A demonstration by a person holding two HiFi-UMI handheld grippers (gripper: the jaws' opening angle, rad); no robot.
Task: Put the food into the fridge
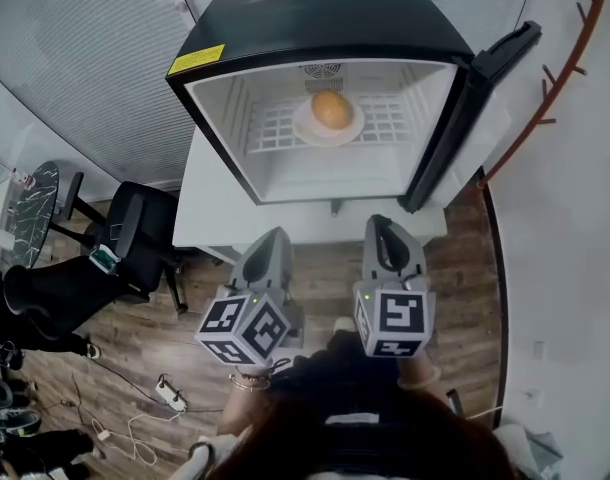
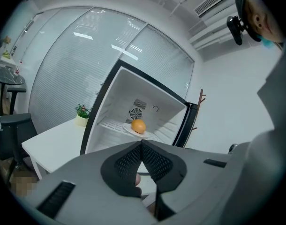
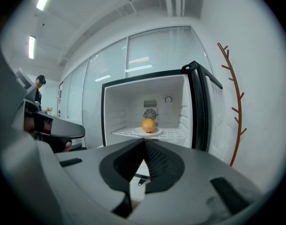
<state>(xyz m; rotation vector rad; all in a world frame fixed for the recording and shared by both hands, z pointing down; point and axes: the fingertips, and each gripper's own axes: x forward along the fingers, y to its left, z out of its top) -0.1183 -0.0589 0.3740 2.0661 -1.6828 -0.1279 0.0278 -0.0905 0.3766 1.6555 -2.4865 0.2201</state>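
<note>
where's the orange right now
The round orange fruit sits on a white plate on the wire shelf inside the open black fridge, top centre of the head view.

Bright, even ceiling-strip light; sharp focus; strong fisheye edges; black vignette in both gripper views.

Left tongs [image 2: 141,142] and right tongs [image 3: 144,140] are both pressed together on nothing, hovering side by side, pointing ahead.
</note>
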